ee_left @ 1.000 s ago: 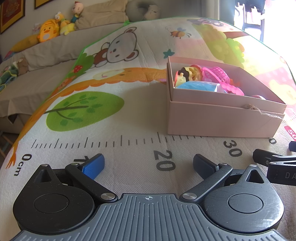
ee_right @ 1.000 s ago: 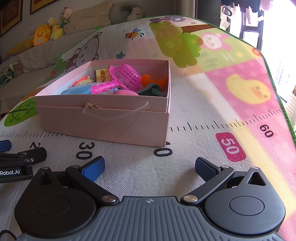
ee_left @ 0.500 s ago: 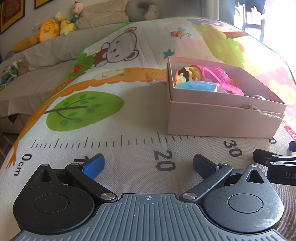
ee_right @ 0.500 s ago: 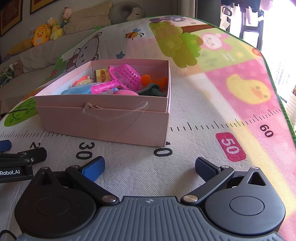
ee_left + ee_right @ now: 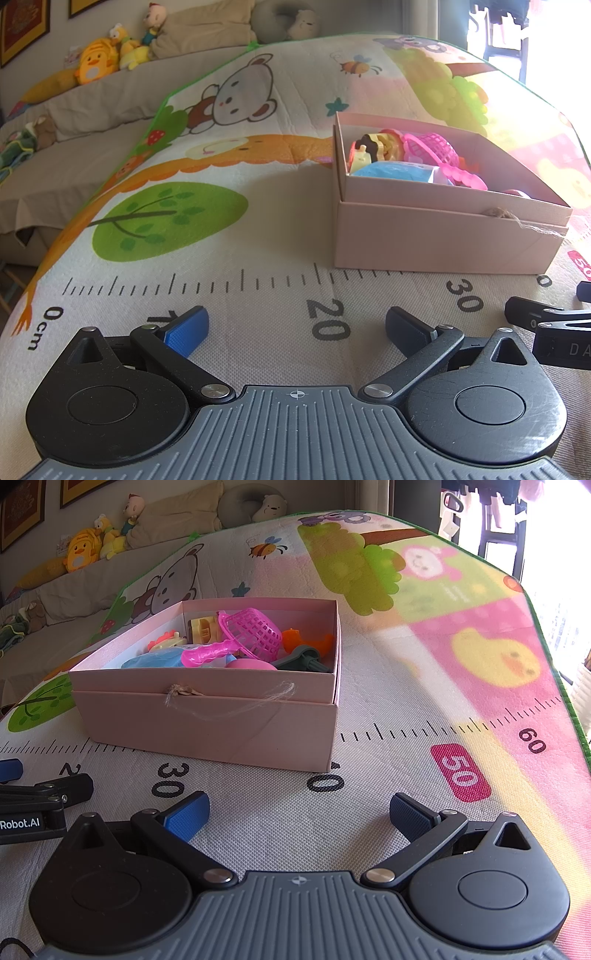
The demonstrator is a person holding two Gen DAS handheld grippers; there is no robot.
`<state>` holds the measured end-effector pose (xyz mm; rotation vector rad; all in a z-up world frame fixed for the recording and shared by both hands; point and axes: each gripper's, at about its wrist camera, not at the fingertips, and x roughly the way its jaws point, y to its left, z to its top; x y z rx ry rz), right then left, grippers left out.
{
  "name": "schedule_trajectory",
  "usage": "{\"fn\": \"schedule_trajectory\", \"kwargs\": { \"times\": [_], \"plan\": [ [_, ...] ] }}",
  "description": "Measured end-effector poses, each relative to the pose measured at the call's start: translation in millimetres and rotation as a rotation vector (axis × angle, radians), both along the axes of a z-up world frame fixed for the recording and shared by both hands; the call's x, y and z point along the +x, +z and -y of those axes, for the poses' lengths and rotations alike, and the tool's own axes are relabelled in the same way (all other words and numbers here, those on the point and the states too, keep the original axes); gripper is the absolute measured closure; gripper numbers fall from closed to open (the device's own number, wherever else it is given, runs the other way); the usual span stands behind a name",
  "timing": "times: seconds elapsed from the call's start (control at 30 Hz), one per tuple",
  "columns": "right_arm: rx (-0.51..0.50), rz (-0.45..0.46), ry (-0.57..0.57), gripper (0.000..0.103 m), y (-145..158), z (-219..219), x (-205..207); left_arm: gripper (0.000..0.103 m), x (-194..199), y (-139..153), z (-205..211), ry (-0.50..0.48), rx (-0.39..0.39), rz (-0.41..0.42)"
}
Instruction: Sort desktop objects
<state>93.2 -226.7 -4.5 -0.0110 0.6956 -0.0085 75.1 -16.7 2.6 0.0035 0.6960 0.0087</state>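
A pink cardboard box (image 5: 443, 236) (image 5: 207, 723) stands on the play mat and holds several toys: a pink basket (image 5: 255, 633), a pink handle piece (image 5: 207, 653), a blue toy (image 5: 391, 171), an orange toy (image 5: 306, 642) and a grey toy (image 5: 303, 661). My left gripper (image 5: 295, 328) is open and empty, low over the mat in front of the box's left corner. My right gripper (image 5: 299, 812) is open and empty, low over the mat in front of the box's right corner. Each gripper shows at the edge of the other's view.
The cartoon play mat (image 5: 207, 236) with a printed ruler covers the surface. A sofa with plush toys (image 5: 96, 62) lies behind at the left. A bright window (image 5: 554, 535) is at the far right. The mat's green edge (image 5: 576, 716) runs along the right.
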Motion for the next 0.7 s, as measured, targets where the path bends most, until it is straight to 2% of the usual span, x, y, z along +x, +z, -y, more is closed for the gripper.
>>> {"fn": "schedule_trajectory", "kwargs": {
  "times": [0.7],
  "plan": [
    [0.000,0.000,0.000,0.000,-0.2,0.0,-0.5,0.000,0.7,0.2,1.0,0.001,0.001,0.001]
  ]
}}
